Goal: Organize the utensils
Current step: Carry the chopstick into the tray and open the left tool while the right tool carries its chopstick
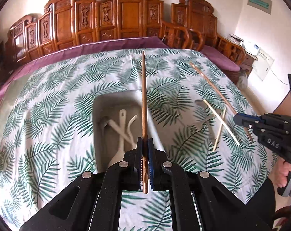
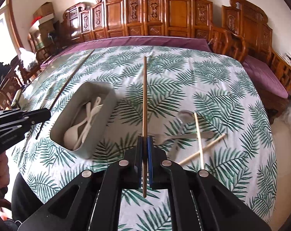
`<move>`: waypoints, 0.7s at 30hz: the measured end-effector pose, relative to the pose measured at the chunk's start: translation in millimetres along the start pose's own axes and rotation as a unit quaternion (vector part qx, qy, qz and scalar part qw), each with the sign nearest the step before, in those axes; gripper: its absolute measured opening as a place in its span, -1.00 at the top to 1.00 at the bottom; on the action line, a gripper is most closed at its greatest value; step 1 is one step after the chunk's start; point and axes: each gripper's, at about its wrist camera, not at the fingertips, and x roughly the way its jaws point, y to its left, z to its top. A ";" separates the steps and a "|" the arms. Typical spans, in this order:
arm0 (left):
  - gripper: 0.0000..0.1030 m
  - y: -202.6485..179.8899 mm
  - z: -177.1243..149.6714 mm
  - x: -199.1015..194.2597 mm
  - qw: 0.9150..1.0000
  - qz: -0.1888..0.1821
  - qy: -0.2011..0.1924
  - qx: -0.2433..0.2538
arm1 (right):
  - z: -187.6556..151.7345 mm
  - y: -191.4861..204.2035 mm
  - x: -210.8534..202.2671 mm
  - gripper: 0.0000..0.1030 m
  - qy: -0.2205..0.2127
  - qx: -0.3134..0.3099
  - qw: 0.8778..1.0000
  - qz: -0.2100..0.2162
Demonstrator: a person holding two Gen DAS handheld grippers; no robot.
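Note:
In the left wrist view my left gripper (image 1: 144, 142) is shut on a brown chopstick (image 1: 144, 96) that points away from me, over a grey bin (image 1: 114, 98) holding white plastic utensils (image 1: 122, 127). At the right edge my right gripper (image 1: 236, 118) grips a second brown chopstick (image 1: 212, 82). The right wrist view shows that right gripper (image 2: 144, 140) shut on its chopstick (image 2: 144, 96), right of the bin (image 2: 99, 134). My left gripper (image 2: 48, 113) and its dark chopstick (image 2: 68, 80) are at far left.
Two pale chopsticks (image 2: 199, 140) lie crossed on the leaf-print tablecloth (image 2: 222, 96), over a metal spoon (image 2: 185, 115) and fork (image 2: 174, 136). A carved wooden bench (image 2: 176, 19) with a purple cushion (image 2: 145, 42) runs behind the table. A person's hand (image 1: 286, 175) holds the right grip.

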 end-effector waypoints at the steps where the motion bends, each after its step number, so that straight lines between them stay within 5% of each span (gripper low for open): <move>1: 0.91 3.4 -1.9 0.9 1.000 0.001 0.003 -0.001 | 0.5 3.2 0.7 0.89 0.001 -0.003 1.000 0.002; 12: 0.91 37.4 -32.8 15.6 0.999 0.009 0.051 -0.011 | -3.2 29.4 13.1 0.89 0.018 -0.021 0.999 0.015; 21: 0.91 40.9 -28.1 32.4 0.997 0.008 0.076 -0.011 | -4.0 42.2 21.2 0.89 0.027 -0.028 0.999 0.025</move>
